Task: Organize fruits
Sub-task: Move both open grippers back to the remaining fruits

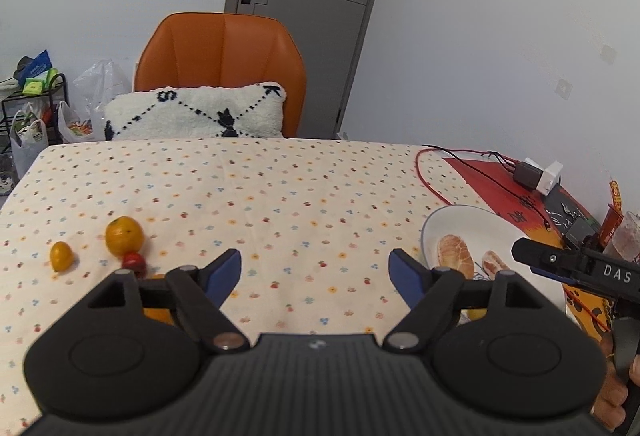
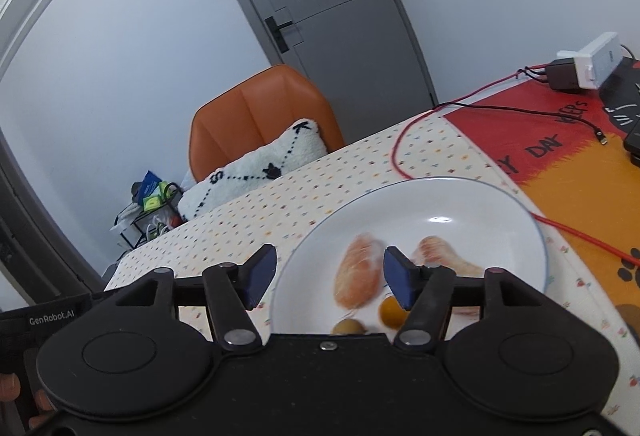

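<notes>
Loose fruit: orange (image 1: 124, 236), kumquat (image 1: 61, 256) and small red fruit (image 1: 134, 262) lie on the tablecloth (image 1: 304, 196), left of our left gripper (image 1: 316, 276), fingers spread, empty. Plate (image 2: 500, 204) with peeled segments (image 2: 358, 272) sits far right under our right gripper (image 2: 330, 272), likewise spread and empty; we judge the left nearer.

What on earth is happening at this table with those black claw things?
A person is sorting fruit with two handheld grippers. The right gripper hangs open over the white round plate, which already holds peeled citrus segments. The left gripper is open and empty; a large orange waits on the dotted tablecloth.
</notes>
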A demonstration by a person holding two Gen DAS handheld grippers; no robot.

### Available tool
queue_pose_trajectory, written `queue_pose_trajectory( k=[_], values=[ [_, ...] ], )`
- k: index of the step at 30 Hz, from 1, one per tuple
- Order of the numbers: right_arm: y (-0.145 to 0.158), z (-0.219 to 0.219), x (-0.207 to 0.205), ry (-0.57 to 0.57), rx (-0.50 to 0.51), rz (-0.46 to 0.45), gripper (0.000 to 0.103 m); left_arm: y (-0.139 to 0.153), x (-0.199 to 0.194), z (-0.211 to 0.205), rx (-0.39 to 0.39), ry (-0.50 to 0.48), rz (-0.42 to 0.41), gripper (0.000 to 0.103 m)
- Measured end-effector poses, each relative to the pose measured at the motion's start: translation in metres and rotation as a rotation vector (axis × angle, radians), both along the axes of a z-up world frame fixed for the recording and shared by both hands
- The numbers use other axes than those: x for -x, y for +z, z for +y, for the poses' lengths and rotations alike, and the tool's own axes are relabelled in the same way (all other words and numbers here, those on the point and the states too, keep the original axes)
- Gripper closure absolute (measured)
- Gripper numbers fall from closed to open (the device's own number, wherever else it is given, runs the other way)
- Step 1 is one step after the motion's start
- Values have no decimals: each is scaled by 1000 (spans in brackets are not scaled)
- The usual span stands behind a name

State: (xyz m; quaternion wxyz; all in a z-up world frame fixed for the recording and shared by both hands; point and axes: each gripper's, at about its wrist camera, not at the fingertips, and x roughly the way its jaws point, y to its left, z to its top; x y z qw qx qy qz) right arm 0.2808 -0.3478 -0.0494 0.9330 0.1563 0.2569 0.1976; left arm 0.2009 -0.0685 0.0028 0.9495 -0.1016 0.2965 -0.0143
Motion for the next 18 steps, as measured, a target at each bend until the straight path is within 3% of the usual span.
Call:
queue_pose_trajectory(
  k=[3, 11, 18],
  values=[
    [3, 9, 6, 11, 15, -1, 36, 1, 8, 10, 3, 14, 2, 21],
    [6, 32, 27, 23, 50, -6, 10, -3, 29, 36, 4, 26, 21, 19],
    [0, 53, 37, 43, 68, 12, 1, -8, 44, 57, -1, 37, 40, 18]
  ],
)
